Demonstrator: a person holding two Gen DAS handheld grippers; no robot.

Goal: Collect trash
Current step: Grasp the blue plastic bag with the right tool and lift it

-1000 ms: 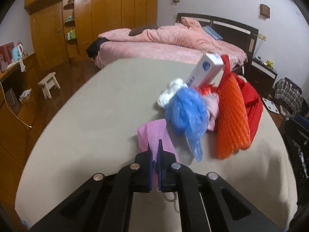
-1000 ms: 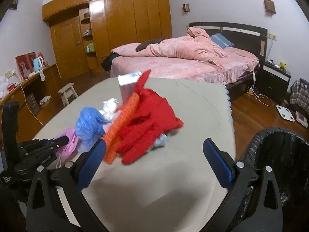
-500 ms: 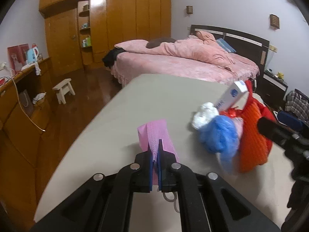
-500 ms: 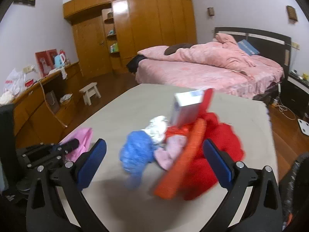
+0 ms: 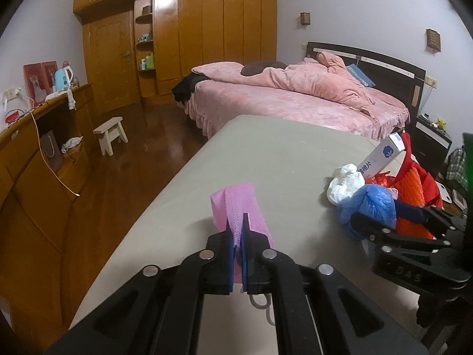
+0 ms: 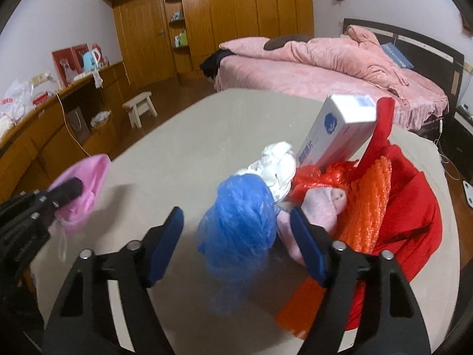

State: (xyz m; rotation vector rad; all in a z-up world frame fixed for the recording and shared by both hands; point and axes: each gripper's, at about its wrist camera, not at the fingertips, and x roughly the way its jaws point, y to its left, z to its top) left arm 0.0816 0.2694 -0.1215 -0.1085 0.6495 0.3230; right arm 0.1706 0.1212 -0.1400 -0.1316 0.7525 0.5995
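Jaws astride blue bag, pink mask clamped

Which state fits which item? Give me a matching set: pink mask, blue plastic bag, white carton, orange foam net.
Items:
1. pink pleated face mask
2. crumpled blue plastic bag
3. white cardboard carton with blue print
4. orange foam mesh net

States:
A. leaning tilted atop the pile
B. clamped in the left gripper
C. between the open jaws of the right gripper
D. lying against the red cloth

Pairs: 1-B, 2-C, 3-A, 4-D
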